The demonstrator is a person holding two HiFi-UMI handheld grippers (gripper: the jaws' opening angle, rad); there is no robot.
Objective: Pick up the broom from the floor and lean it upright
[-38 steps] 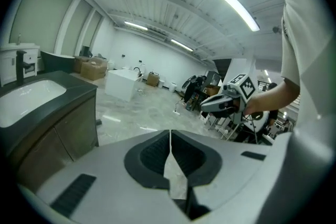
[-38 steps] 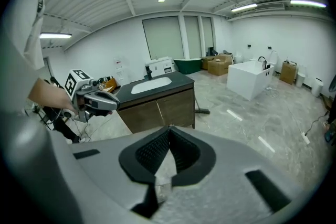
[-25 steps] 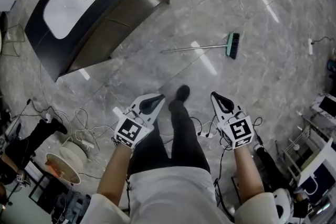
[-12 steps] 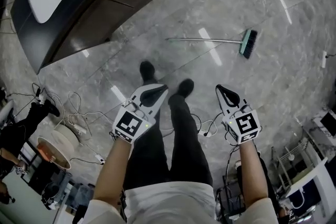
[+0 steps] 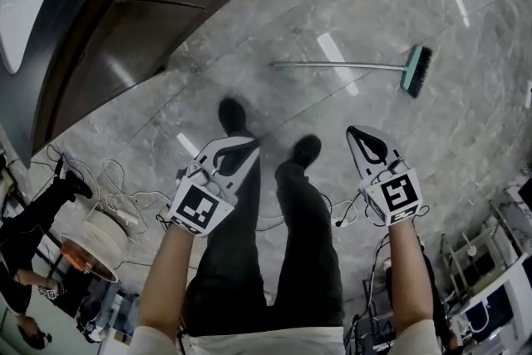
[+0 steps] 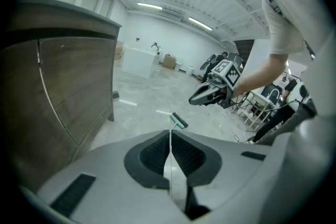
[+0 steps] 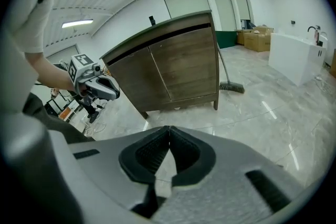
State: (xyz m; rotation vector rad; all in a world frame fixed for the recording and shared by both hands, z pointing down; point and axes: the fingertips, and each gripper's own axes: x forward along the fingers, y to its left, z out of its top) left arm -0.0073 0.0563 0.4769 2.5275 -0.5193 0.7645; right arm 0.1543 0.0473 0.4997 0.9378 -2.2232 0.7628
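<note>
Broom (image 5: 345,65): lying flat on the floor (image 5: 249,87), out past the counter's (image 5: 125,29) right corner, well apart from both grippers.
Left gripper (image 5: 249,145): hovering over the floor in front of the counter, pads pressing together on nothing.
Right gripper (image 5: 357,134): hovering further right of the counter, nearer the broom, pads likewise pressing together, empty.
Done: nothing yet; the broom is lying untouched.
Left to do: reaching the handle, opening, gripping, raising, leaning it upright.
Left gripper view: showing the broom low ahead beyond its shut pads, end-on; only the head view is showing the whole handle.
Right gripper view: facing the counter, missing the broom; showing a second broom (image 7: 230,84), seemingly propped at the counter's end, which the head view is not showing.
</note>
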